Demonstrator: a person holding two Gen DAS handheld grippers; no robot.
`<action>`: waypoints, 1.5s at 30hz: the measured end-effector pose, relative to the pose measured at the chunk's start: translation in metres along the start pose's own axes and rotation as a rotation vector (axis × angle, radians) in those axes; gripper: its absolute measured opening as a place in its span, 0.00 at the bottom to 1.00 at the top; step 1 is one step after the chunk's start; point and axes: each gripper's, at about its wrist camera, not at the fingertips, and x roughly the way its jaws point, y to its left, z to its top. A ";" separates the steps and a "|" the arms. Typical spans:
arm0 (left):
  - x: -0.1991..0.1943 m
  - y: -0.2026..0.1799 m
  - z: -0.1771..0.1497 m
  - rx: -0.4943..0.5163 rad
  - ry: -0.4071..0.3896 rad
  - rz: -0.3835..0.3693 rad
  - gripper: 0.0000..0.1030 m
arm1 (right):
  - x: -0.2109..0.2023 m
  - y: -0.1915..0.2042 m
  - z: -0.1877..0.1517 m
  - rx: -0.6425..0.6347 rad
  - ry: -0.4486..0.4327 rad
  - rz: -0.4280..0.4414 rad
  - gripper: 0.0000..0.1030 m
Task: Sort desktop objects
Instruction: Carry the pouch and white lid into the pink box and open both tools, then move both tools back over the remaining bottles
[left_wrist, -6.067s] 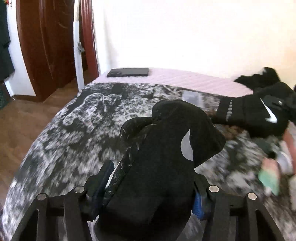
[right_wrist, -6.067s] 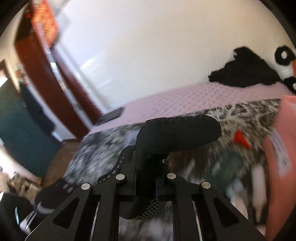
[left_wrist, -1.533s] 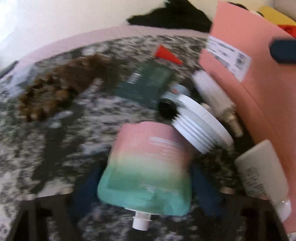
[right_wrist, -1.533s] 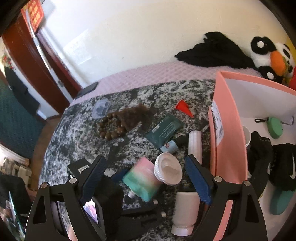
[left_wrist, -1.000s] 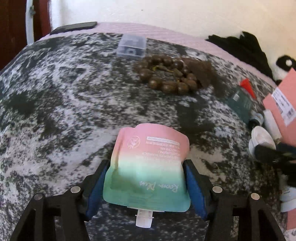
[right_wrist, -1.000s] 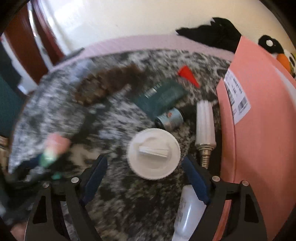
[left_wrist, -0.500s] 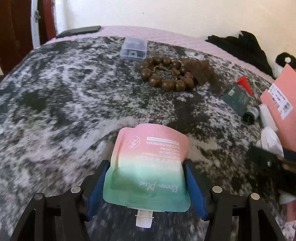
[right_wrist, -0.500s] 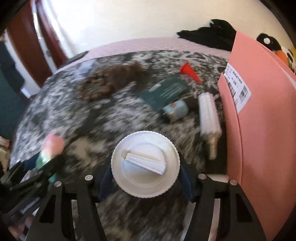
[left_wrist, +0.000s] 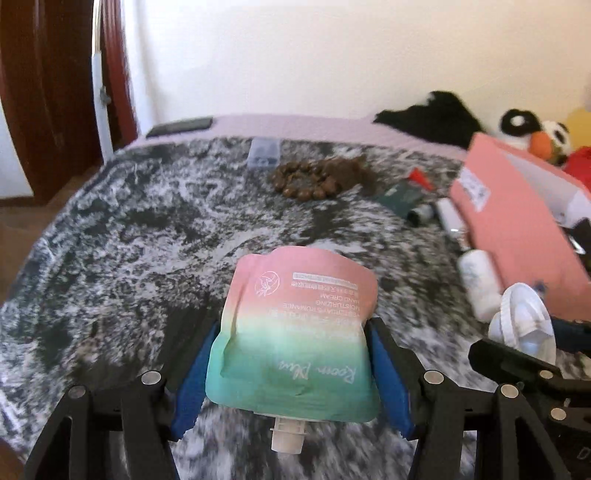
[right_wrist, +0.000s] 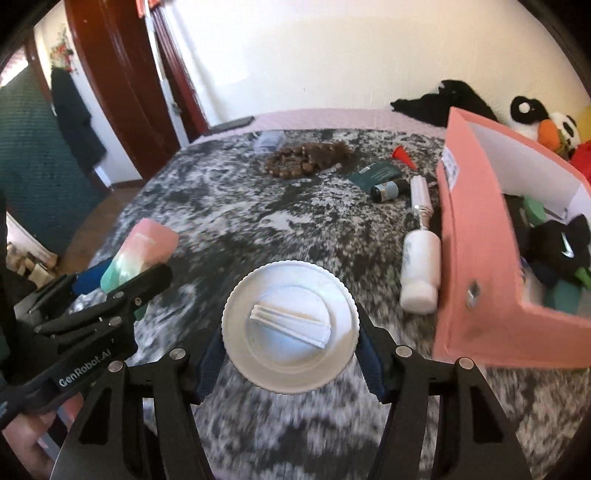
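Note:
My left gripper (left_wrist: 293, 363) is shut on a pink-to-green hand cream pouch (left_wrist: 299, 325), spout toward the camera, lifted above the mottled black-and-white cover (left_wrist: 147, 229). The pouch (right_wrist: 138, 254) and left gripper (right_wrist: 122, 280) also show at the left of the right wrist view. My right gripper (right_wrist: 290, 352) is shut on a big white ribbed cap (right_wrist: 290, 326), whose edge (left_wrist: 524, 321) shows at the right of the left wrist view. A pink box (right_wrist: 476, 236) stands at the right, holding black and green items.
On the cover lie a wooden bead bracelet (right_wrist: 295, 162), a clear small case (right_wrist: 269, 140), a dark green packet (right_wrist: 376, 171), a small dark bottle (right_wrist: 386, 190), a white tube (right_wrist: 421, 199), a white bottle (right_wrist: 419, 269) and a red cone (right_wrist: 404, 155). Plush toys (right_wrist: 546, 125) sit behind the box.
Both grippers have risen and pulled back from the clutter, the left with the pouch, the right with the white cap. The right gripper closed on the cap within the last second.

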 end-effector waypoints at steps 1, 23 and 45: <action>-0.011 -0.004 -0.003 0.009 -0.009 -0.012 0.65 | -0.008 -0.001 -0.005 0.001 -0.006 0.002 0.64; -0.084 -0.242 0.037 0.380 -0.142 -0.402 0.65 | -0.219 -0.167 -0.067 0.247 -0.299 -0.260 0.64; 0.072 -0.178 0.177 0.139 -0.094 -0.271 0.88 | -0.118 -0.310 0.096 0.310 -0.309 -0.286 0.82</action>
